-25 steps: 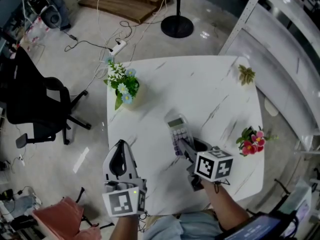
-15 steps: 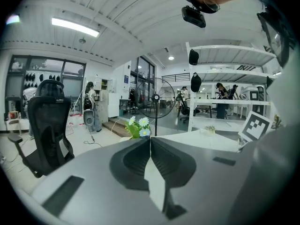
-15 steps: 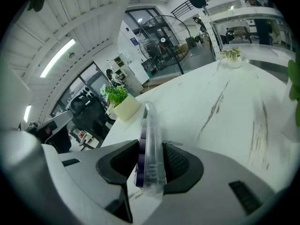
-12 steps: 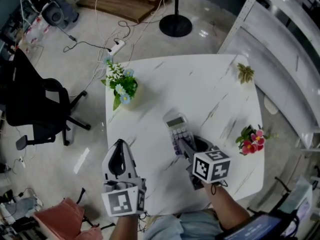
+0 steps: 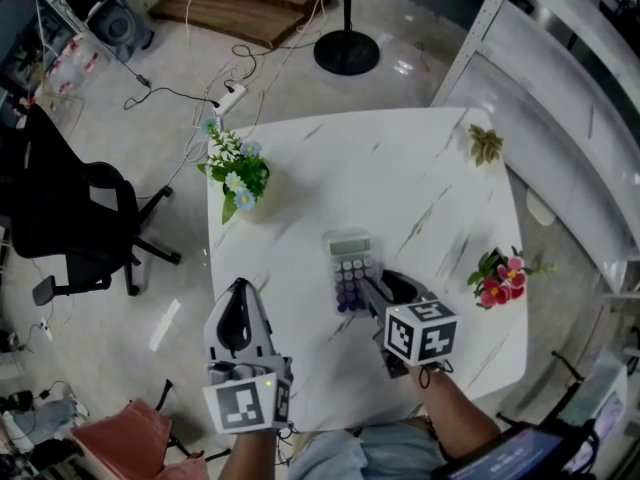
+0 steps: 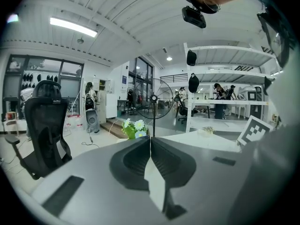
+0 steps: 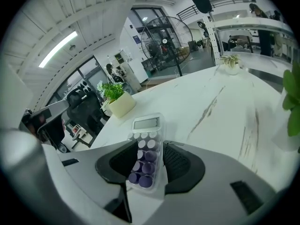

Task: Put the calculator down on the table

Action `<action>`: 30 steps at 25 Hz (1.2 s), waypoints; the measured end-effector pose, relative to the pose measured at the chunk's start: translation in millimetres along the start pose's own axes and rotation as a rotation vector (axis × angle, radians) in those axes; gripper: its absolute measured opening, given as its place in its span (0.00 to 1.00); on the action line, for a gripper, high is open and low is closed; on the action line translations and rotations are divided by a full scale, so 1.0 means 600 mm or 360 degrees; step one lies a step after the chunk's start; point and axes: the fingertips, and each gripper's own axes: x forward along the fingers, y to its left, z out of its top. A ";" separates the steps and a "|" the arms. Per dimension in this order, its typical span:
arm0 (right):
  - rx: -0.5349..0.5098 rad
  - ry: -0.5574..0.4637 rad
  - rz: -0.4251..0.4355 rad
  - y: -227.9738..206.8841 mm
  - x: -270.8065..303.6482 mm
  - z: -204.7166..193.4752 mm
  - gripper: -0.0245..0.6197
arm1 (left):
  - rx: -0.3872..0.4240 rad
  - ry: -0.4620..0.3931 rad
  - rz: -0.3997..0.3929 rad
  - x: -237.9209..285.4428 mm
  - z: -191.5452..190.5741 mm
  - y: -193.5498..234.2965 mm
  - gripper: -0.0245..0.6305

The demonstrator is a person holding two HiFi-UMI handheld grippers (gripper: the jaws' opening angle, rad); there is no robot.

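White marbled surface (image 5: 400,168) carries the calculator (image 5: 349,271), which appears to lie flat on it a little nearer the person than the middle, display end away and purple keys toward the person. The right gripper (image 5: 380,290) is the one at it. In the right gripper view its jaws are opening, with the key end of the calculator (image 7: 146,149) between them. A strip of daylight shows beside the right-hand pad, and the left-hand pad sits close against the case, though I cannot tell whether it touches. Nothing looks pinched, so the put-down seems all but finished.

What the coming move turns on is the line of the calculator: its long axis runs almost straight out from the right gripper (image 7: 149,162), along the way the jaws point, so only the near end is straddled. A retreat straight back along that axis would probably clear both pads without nudging the case; a sideways swing risks catching a corner.

The left gripper (image 5: 238,293) hangs at the near left edge of the surface, well apart from the calculator, and the left gripper view shows its jaws (image 6: 150,146) pressed together with nothing between them.
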 end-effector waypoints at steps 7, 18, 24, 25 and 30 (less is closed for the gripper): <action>-0.0062 -0.0107 0.0036 0.018 -0.039 0.033 0.33 | 0.0017 -0.0035 -0.0016 -0.017 0.018 -0.021 0.05; -0.0625 -0.0768 0.0077 0.150 -0.265 0.208 0.07 | 0.0023 -0.0314 -0.0105 -0.104 0.184 -0.112 0.05; -0.0733 -0.1048 0.0090 0.189 -0.386 0.260 0.07 | 0.0061 -0.0488 -0.0148 -0.154 0.280 -0.150 0.05; -0.0739 -0.1076 0.0088 0.191 -0.400 0.264 0.07 | 0.0067 -0.0500 -0.0152 -0.160 0.288 -0.154 0.05; -0.0786 -0.1204 0.0067 0.200 -0.445 0.273 0.06 | 0.0067 -0.0569 -0.0167 -0.188 0.315 -0.170 0.05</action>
